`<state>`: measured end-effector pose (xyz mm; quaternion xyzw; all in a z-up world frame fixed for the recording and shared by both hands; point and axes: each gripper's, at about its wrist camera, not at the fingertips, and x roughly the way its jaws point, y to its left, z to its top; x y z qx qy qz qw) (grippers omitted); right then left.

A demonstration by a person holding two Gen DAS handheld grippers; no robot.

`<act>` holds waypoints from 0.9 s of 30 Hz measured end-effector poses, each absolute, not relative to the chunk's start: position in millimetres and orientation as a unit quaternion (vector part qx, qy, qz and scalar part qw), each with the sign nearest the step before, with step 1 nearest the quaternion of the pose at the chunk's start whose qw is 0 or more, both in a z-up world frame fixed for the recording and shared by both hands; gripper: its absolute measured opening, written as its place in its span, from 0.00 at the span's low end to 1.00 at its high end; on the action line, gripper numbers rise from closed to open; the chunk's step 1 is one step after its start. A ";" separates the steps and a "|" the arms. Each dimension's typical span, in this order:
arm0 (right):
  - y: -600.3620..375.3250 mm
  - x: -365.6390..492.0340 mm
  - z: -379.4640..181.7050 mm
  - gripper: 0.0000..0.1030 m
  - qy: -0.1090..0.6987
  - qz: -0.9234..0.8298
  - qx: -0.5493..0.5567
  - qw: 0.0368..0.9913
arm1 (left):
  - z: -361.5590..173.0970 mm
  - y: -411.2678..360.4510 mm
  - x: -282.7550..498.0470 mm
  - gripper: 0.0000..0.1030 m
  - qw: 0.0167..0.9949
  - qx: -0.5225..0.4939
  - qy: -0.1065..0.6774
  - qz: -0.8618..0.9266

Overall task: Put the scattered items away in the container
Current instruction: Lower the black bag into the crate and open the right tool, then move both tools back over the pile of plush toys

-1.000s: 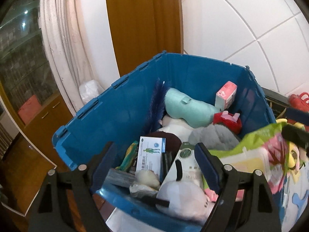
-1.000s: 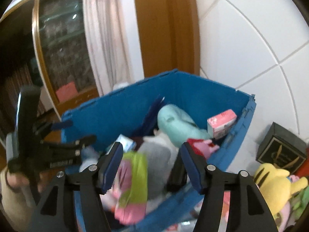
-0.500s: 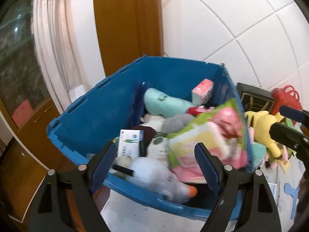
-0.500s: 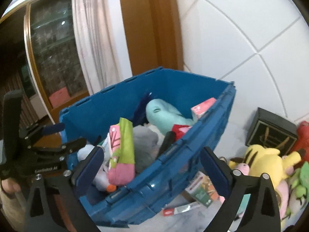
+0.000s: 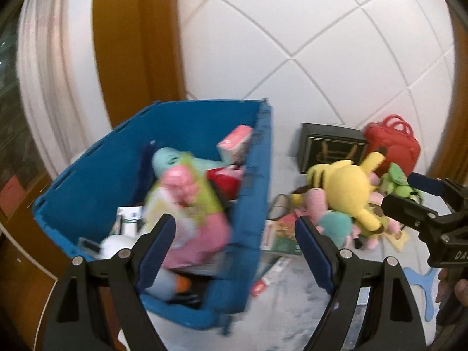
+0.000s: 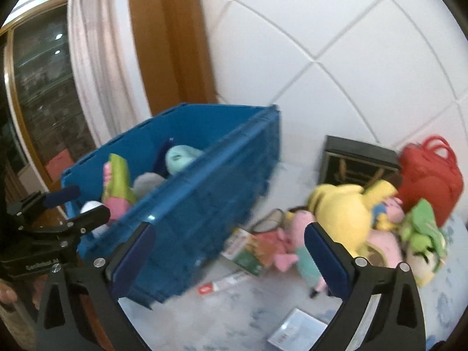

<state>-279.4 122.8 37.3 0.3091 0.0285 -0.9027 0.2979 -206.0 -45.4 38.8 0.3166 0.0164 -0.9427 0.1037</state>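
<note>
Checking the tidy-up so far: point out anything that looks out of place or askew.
The green-and-pink bag stands on edge in the blue crate, poking above its rim rather than lying flat. Beside the crate, the yellow plush, a green box and a small tube are on the floor.

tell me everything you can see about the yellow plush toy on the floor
The yellow plush toy looks soft and fuzzy, bright yellow, with dark stripes across its back in the left wrist view and a long ear or limb pointing toward the red bag. It lies tipped over on the floor outside the blue bin, atop a heap of pink and green plush toys, in front of the dark box. Neither gripper touches it. Its face is not visible.
</note>
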 end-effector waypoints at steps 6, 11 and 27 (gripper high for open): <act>183.1 -285.7 30.2 1.00 0.015 -0.909 0.319 0.267 | 33.2 6.9 -221.5 0.81 0.075 0.323 0.011 -0.943; 224.2 -289.2 23.7 1.00 0.009 -0.910 0.327 0.253 | 26.1 41.8 -232.2 0.81 0.063 0.332 0.007 -0.941; 348.9 -310.5 -23.6 1.00 -0.007 -0.904 0.374 0.205 | -15.3 132.9 -263.8 0.81 0.047 0.366 0.010 -0.929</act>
